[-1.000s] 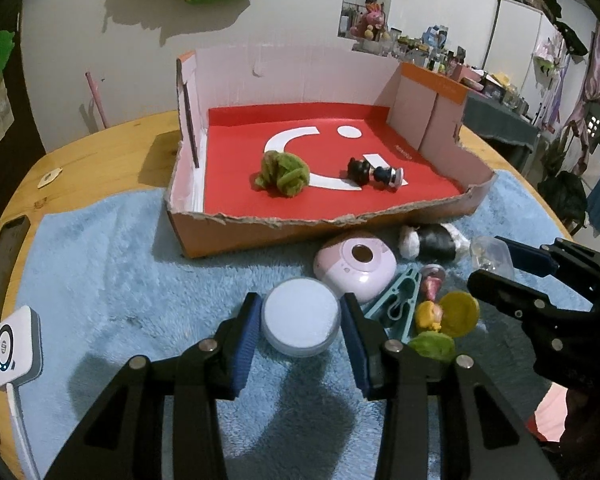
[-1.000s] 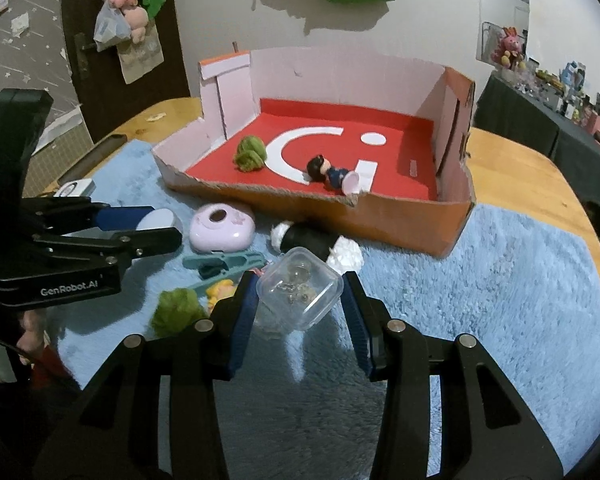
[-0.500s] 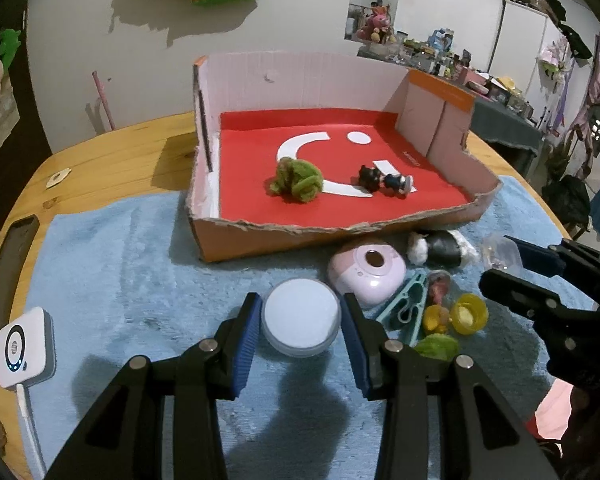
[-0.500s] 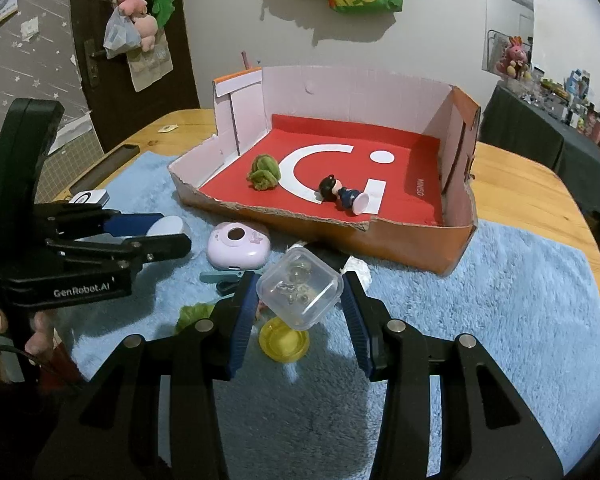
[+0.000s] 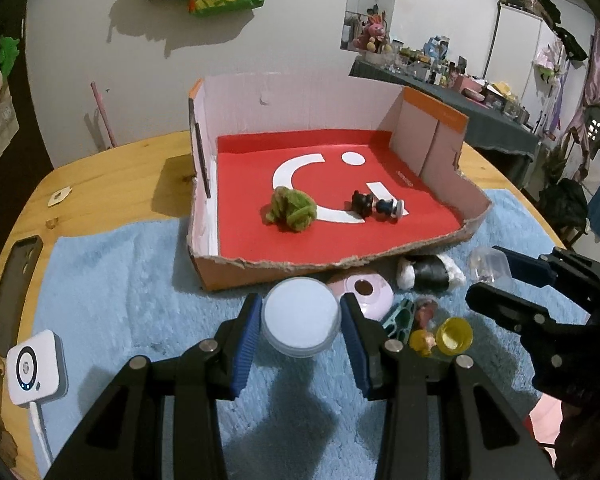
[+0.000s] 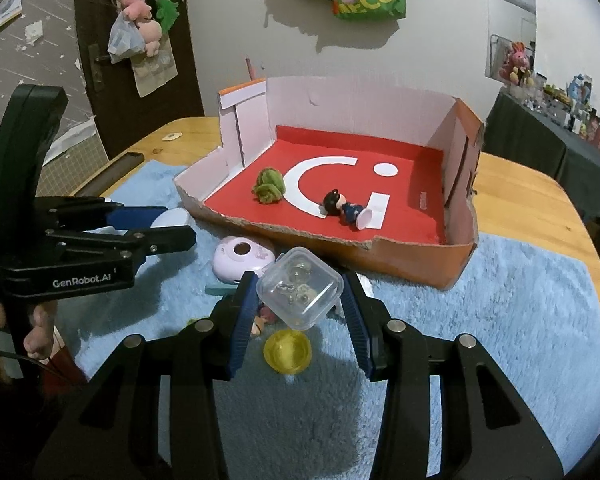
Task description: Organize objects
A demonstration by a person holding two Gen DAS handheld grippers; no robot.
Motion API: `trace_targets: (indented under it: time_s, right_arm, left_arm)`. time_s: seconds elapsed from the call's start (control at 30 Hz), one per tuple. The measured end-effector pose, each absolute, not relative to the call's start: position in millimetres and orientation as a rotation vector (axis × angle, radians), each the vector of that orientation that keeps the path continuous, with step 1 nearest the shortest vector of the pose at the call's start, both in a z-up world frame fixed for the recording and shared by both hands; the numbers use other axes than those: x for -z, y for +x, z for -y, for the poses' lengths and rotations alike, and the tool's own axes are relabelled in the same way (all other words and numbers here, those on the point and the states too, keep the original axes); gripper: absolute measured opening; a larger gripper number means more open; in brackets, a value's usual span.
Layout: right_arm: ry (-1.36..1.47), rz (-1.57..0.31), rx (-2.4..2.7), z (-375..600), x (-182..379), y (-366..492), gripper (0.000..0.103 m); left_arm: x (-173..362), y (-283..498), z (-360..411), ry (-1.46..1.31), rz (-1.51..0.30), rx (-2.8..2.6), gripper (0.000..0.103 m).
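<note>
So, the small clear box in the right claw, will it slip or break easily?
The clear box is probably light and hard. It sits tilted between the blue pads, so it could twist or slip. Its smooth plastic looks slippery, though hardly fragile.

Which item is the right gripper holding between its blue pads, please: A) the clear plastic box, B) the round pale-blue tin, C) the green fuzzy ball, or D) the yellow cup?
A: in the right wrist view the right gripper pinches the clear plastic box above the blue rug.
</note>
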State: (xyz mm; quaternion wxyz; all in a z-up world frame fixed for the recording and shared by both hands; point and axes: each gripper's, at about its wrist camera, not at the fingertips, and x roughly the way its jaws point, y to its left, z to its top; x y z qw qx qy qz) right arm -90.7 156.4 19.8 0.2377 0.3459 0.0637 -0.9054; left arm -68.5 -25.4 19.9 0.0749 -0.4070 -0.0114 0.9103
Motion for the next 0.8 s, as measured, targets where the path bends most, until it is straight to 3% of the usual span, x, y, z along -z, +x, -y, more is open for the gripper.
trace_targets:
  time_s: [0.8]
  right_arm:
    - [0.907,-0.183,2.466,-149.1,-33.4,-100.6,0.041]
  left_arm:
    - [-53.2,-76.9,54.7,-1.173,0.017,-2.849,0.042]
